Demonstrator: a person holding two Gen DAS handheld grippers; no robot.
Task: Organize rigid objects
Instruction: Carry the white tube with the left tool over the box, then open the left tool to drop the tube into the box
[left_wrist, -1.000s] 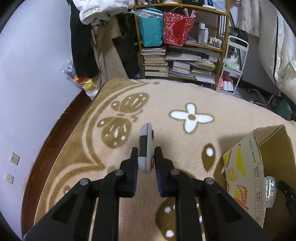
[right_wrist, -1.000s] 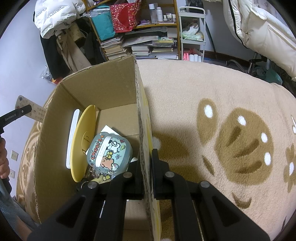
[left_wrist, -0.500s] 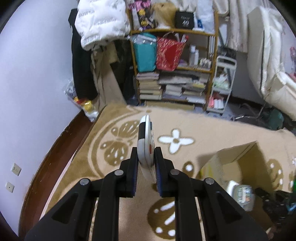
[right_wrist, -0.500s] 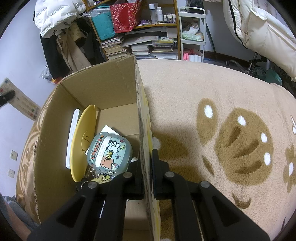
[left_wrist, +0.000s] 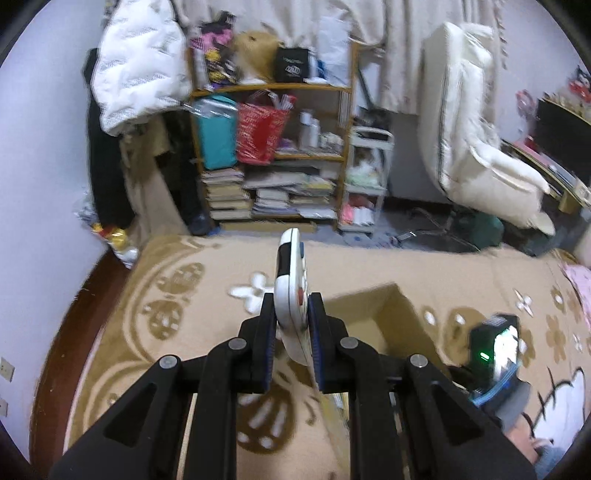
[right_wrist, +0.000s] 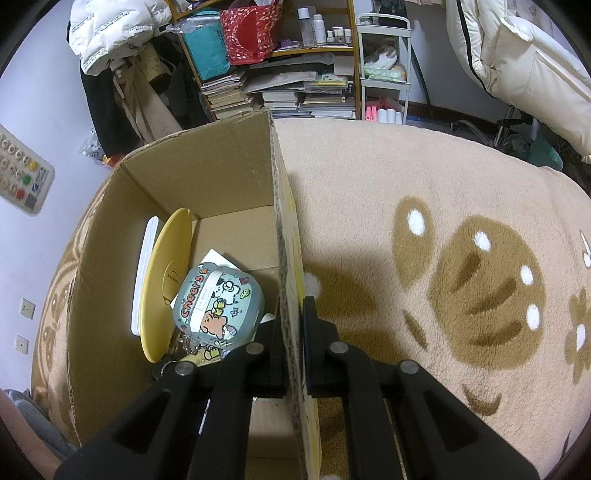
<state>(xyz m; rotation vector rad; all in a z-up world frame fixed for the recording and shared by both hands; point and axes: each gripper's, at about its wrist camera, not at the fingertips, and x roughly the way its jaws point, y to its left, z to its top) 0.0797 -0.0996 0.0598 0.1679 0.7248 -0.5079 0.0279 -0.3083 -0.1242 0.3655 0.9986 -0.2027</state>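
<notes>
Beige patterned carpet (right_wrist: 424, 177), cluttered bookshelf (left_wrist: 273, 155) behind. White remote control (left_wrist: 291, 295) is clamped edge-up in the left hand-held gripper (left_wrist: 292, 345), above the carpet. Cardboard box (right_wrist: 207, 177) wall is pinched by the right hand-held gripper (right_wrist: 293, 343); yellow plate (right_wrist: 166, 280) and cartoon-printed container (right_wrist: 218, 306) are held inside.

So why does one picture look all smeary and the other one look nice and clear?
Left wrist view: the bookshelf and white coat are smeared by motion blur, while the remote control gripped by the left gripper stays sharp. Right wrist view: crisp, the cardboard box and the "Cheers" container read clearly. Both bend at the edges from the fisheye lens.
</notes>
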